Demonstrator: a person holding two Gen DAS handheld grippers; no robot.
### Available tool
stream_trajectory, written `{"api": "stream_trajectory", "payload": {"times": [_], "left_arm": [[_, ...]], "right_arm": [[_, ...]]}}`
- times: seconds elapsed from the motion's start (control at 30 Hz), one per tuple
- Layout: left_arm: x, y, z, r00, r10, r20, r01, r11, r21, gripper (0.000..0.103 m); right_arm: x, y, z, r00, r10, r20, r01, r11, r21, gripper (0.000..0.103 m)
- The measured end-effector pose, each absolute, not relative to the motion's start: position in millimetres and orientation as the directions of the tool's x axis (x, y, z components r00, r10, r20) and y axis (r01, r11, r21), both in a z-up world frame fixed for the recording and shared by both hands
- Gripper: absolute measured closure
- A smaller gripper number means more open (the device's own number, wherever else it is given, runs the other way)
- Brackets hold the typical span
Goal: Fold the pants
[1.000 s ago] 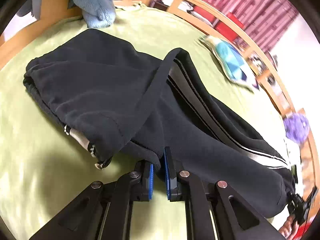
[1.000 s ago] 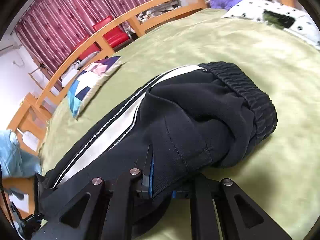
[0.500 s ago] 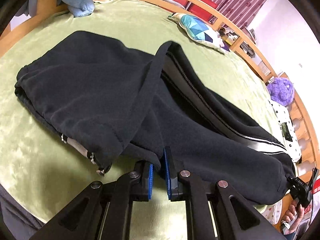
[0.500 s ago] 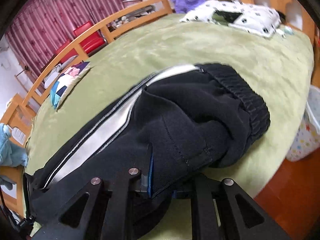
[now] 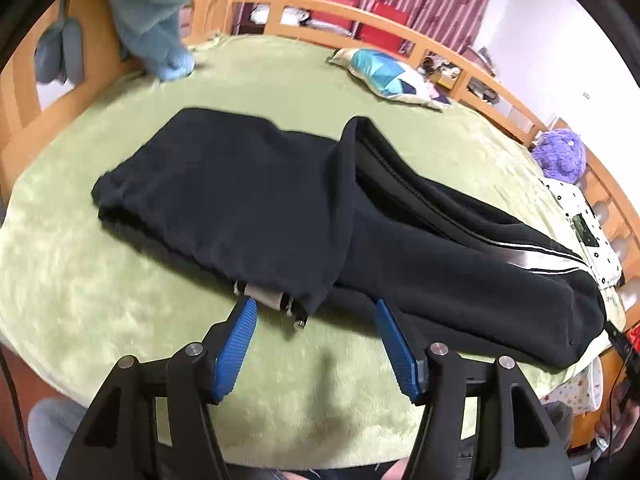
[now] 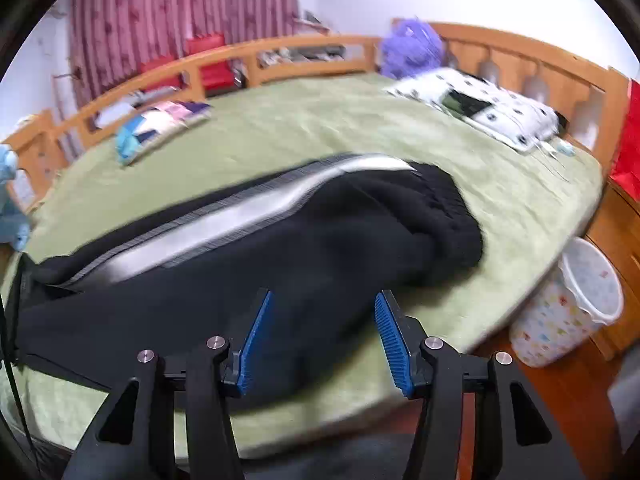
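Note:
Black pants (image 5: 280, 208) with a white side stripe (image 6: 224, 224) lie across the green bed (image 5: 100, 288), one half folded over the other. The waistband with its drawstring ends (image 5: 276, 304) lies near my left gripper (image 5: 314, 308). Its jaws are opening; the blue pads (image 5: 236, 340) press on no cloth and stand just short of the pants' near edge. In the right wrist view the ribbed cuff end (image 6: 452, 216) lies to the right. My right gripper (image 6: 322, 300) is opening too. The pants' near edge (image 6: 320, 328) lies between its pads (image 6: 256, 336), which do not press on it.
A patterned cushion (image 5: 392, 76) and a light blue plush (image 5: 160, 20) lie at the far side by the wooden bed rail (image 5: 312, 6). A purple plush (image 5: 560, 156) and a spotted pillow (image 6: 480, 108) sit at the head end. A white patterned bin (image 6: 568, 308) stands on the floor beside the bed.
Both grippers were shut on the pants' near edge and have let it go, jaws now apart. Both have drawn back towards the bed's near edge, and the pants lie flat.

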State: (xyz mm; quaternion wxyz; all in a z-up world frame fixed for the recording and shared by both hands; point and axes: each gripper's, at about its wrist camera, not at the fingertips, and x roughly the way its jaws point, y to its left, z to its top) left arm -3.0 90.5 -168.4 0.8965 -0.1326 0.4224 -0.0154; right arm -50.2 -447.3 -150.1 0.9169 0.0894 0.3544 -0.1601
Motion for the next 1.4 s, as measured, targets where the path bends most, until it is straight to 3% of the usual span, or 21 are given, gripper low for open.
{"api": "stream_trajectory", "payload": {"times": [0.17,0.3,0.4,0.47,0.57,0.73,0.93,1.07,1.2,1.4], "left_arm": [[17.3,76.7,-180.1,0.628,-0.105,-0.771,-0.071,0.979,-0.192,0.041],[30.2,67.4,-190.3,0.635,-0.001,-0.773,-0.075,0.995,-0.062,0.041],[37.5,68.2,-187.9,0.658,0.074,-0.749,-0.070,0.997,0.036,0.079],[44.3,81.4,-178.2,0.675,0.040,-0.737,-0.069,0.998,-0.009,0.086],[62.7,116.2,-153.0,0.710,0.036,-0.704,-0.137,0.987,-0.088,0.087],[109.9,155.2,-125.1,0.759,0.146,-0.635,-0.235,0.970,-0.058,0.089],[177.7,184.9,-114.5,0.751,0.189,-0.632,-0.279,0.959,-0.045,0.089],[208.9,197.3,-121.3,0.698,0.213,-0.684,-0.304,0.952,-0.014,0.076],[198.2,200.8,-116.4,0.702,0.300,-0.646,-0.350,0.935,0.054,0.033],[143.7,208.5,-127.3,0.712,0.130,-0.690,-0.237,0.970,-0.061,0.032]], "right_arm": [[-38.0,-424.5,-167.4,0.742,-0.147,-0.654,0.302,0.944,0.130,0.051],[-30.2,-419.3,-183.2,0.759,-0.101,-0.643,0.294,0.935,0.199,0.051],[-29.0,-417.0,-192.3,0.771,-0.087,-0.631,0.288,0.931,0.224,0.051],[-30.4,-415.6,-197.7,0.776,-0.098,-0.623,0.289,0.933,0.214,0.051],[-34.1,-418.2,-202.8,0.789,-0.086,-0.608,0.286,0.928,0.240,0.051],[-31.7,-421.9,-200.7,0.806,-0.065,-0.589,0.275,0.921,0.275,0.051],[-22.3,-417.4,-206.6,0.782,-0.084,-0.617,0.289,0.927,0.240,0.051],[-20.6,-412.0,-205.9,0.779,-0.107,-0.618,0.294,0.933,0.208,0.051],[-16.0,-405.5,-204.5,0.776,-0.112,-0.621,0.292,0.936,0.196,0.051],[-11.6,-388.5,-202.3,0.778,-0.110,-0.618,0.259,0.953,0.156,0.051]]}}
